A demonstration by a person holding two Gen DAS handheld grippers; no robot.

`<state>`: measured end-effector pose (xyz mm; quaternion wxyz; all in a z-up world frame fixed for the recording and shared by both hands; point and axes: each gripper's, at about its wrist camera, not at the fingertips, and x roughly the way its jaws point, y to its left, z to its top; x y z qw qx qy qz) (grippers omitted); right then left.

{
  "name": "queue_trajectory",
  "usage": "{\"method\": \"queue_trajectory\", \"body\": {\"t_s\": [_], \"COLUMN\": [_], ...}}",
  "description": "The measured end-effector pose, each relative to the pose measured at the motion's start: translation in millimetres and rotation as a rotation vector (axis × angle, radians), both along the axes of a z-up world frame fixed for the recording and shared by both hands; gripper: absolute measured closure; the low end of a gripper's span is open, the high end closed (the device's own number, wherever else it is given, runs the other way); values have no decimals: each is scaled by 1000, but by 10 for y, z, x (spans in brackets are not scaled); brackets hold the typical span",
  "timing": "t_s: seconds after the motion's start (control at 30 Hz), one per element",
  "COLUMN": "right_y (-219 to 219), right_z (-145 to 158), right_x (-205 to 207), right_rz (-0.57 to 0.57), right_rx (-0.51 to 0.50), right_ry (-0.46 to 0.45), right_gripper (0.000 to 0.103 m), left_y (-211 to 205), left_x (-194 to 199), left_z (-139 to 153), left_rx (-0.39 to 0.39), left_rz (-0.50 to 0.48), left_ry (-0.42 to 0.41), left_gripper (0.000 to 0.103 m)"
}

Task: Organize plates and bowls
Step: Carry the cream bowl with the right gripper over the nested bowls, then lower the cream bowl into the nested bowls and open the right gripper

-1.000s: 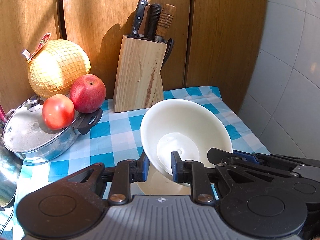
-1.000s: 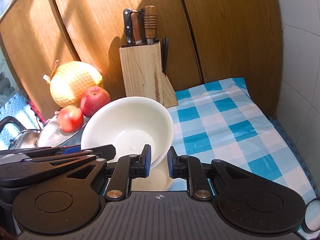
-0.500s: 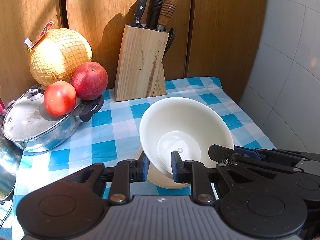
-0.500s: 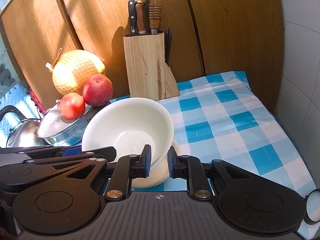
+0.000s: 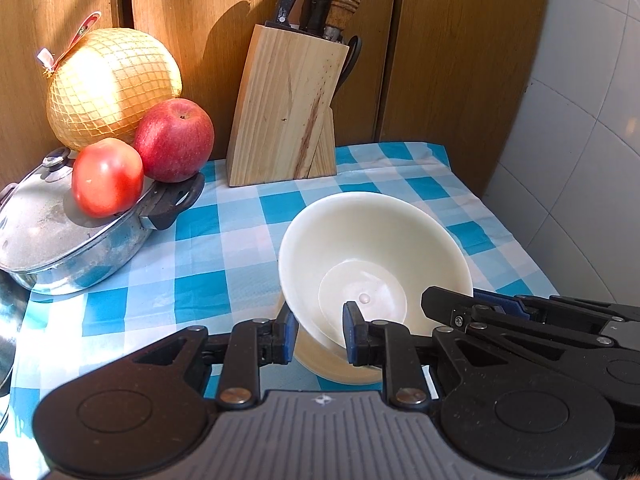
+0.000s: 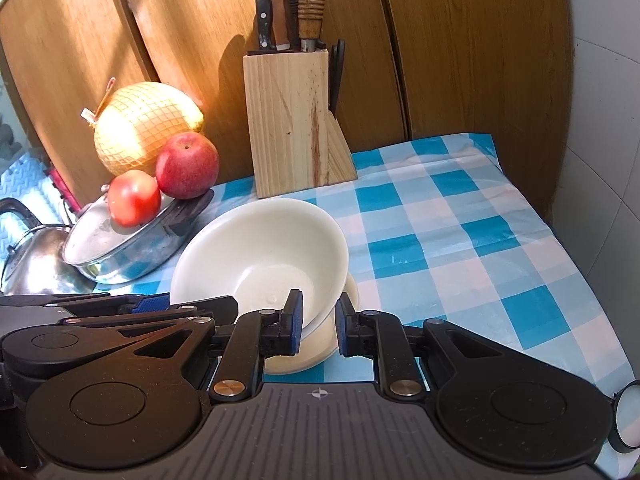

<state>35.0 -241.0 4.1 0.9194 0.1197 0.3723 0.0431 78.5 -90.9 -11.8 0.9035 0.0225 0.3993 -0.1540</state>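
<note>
Cream-white bowl (image 5: 376, 256) tilts over a second dish (image 5: 340, 368) on the blue-checked tablecloth (image 5: 224, 248), its near rim clamped by the left gripper (image 5: 318, 334) and right gripper (image 6: 318, 322); knife block (image 5: 286, 104) behind.

The blue-checked tablecloth (image 6: 460, 248) lies bare toward its right edge; the wooden knife block (image 6: 286, 120) and lidded steel pan (image 5: 68, 240) crowd its back-left corner.

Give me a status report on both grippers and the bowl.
Left gripper and right gripper both clamped on white bowl rim. Bowl tilted above a cream dish. Checked cloth ahead; knife block well back.
</note>
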Motion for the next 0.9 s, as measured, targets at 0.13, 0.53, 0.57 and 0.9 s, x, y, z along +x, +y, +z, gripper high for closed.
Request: {"method": "queue_trajectory", "body": {"t_s": [0.13, 0.53, 0.57, 0.9], "right_y": [25, 42, 43, 29], "right_z": [-12, -92, -100, -179], "right_x": [56, 163, 164, 219], "right_rz": [3, 10, 10, 8], "right_rx": [-5, -4, -4, 5], "right_ry": [4, 42, 46, 70], "right_gripper": [80, 79, 79, 79], "left_y": [39, 18, 19, 4], "left_x": [54, 112, 115, 201], "left_z": [3, -99, -101, -190], "left_rx": [-10, 7, 7, 13], "left_rz": [0, 6, 6, 7], "left_ry": [7, 31, 30, 53], "left_gripper": [86, 87, 87, 87]}}
